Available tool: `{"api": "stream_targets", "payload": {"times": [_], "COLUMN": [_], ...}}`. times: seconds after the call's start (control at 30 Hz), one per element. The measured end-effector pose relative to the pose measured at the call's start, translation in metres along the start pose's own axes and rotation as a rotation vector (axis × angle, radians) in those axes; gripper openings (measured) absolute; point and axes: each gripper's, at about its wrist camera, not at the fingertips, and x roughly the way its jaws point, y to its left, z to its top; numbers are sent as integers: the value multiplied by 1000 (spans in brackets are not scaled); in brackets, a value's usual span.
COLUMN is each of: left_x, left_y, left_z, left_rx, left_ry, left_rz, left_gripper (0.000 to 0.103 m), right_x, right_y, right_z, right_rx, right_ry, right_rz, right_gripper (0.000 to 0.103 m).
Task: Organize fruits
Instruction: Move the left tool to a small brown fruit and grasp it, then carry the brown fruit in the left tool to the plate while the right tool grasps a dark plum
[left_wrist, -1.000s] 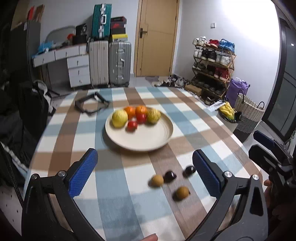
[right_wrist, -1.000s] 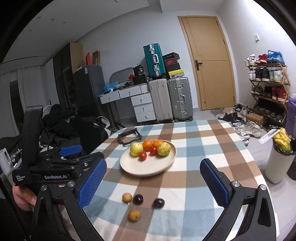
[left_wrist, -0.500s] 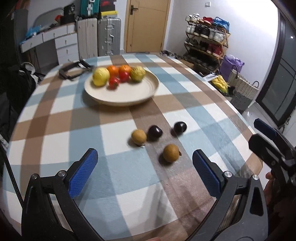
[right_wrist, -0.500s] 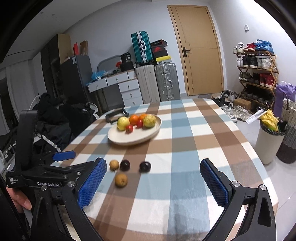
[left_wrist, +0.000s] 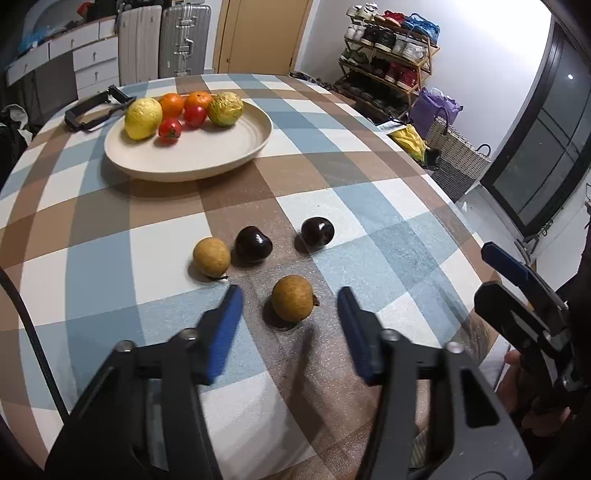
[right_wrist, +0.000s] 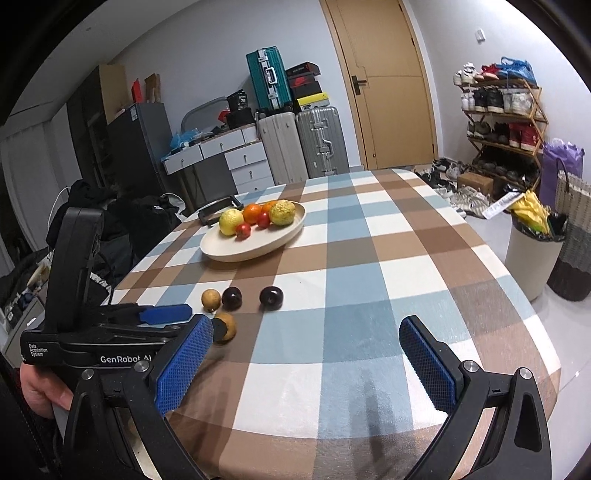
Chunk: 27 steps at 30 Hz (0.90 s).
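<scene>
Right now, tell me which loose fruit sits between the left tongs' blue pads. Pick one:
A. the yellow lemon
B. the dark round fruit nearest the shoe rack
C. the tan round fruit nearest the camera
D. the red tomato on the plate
C: the tan round fruit lies on the checked tablecloth between the open left tongs, untouched by either pad.

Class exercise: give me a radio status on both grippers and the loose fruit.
Left gripper open, straddling nearest brown fruit. Right gripper open, empty. Nothing blocking.
</scene>
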Motion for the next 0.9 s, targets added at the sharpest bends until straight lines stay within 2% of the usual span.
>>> {"api": "stream_targets", "payload": {"times": [0.03, 0.1, 0.37, 0.5, 0.9], "left_x": [1, 5, 4, -5, -44], "left_y": [0, 1, 7, 11, 44], "left_z": [0, 1, 1, 0, 8], "left_rx": [0, -3, -3, -16, -56], "left_ry": [4, 17, 13, -11, -102], "left_rz": [-5, -18, -54, -65, -75], "left_gripper": [39, 25, 24, 24, 24], "right_x": [1, 3, 11, 15, 76], "right_y": [-2, -4, -9, -9, 8], "right_z": [0, -1, -3, 2, 22], "right_rx": [7, 16, 35, 34, 9], "right_ry": [2, 6, 27, 29, 185], "right_rz": [1, 3, 13, 51, 123], "right_gripper": [103, 103, 103, 103, 103]}}
